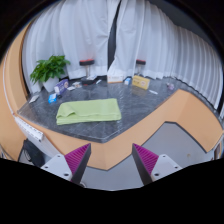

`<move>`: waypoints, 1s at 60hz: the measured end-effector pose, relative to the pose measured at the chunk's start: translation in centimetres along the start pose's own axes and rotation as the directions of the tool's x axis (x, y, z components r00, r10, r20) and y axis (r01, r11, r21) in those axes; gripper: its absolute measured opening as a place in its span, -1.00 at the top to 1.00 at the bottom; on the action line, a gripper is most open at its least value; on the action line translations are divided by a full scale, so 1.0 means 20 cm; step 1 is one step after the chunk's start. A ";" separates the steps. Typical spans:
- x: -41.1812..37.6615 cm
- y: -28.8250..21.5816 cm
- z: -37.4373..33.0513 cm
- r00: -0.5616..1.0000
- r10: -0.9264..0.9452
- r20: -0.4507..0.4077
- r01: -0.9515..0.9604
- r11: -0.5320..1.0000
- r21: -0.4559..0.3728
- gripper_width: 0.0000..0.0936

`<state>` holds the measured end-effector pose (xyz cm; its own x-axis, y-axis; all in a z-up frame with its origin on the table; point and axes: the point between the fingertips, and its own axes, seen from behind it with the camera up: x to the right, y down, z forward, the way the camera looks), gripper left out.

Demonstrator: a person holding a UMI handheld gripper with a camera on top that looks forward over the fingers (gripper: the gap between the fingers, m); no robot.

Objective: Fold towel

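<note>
A light green towel (88,110) lies flat on the dark grey table (150,110), left of its middle, looking folded into a rectangle. My gripper (110,160) is open and empty, its fingers wide apart with a magenta pad (78,156) on the left one and another on the right finger (146,157). The fingers hang over the grey floor in front of the table's orange front edge (110,152), well short of the towel.
A potted green plant (48,70) stands at the table's far left. Small items sit along the far side: a blue object (53,98), a tan box (140,83) and a bottle (127,79). White curtains (90,30) hang behind.
</note>
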<state>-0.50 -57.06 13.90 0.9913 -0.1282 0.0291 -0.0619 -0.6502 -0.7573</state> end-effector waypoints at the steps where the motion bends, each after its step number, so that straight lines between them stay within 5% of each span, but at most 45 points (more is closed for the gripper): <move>1: -0.06 0.02 0.03 1.000 -0.003 0.016 0.004 1.000 -0.009 -0.80; 21: -1.23 -0.24 0.74 0.966 -0.063 0.250 0.053 0.997 0.048 -0.81; 42: -1.59 -0.46 1.51 0.985 -0.097 0.142 0.098 0.995 0.006 -0.78; 53: -1.53 -0.49 1.68 0.973 -0.230 0.022 0.229 0.973 0.021 0.01; 60: -1.49 -0.53 1.72 0.965 -0.262 -0.014 0.262 0.964 0.030 0.81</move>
<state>-25.34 -20.54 -1.35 0.9712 0.0364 0.2356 0.2040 -0.6381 -0.7424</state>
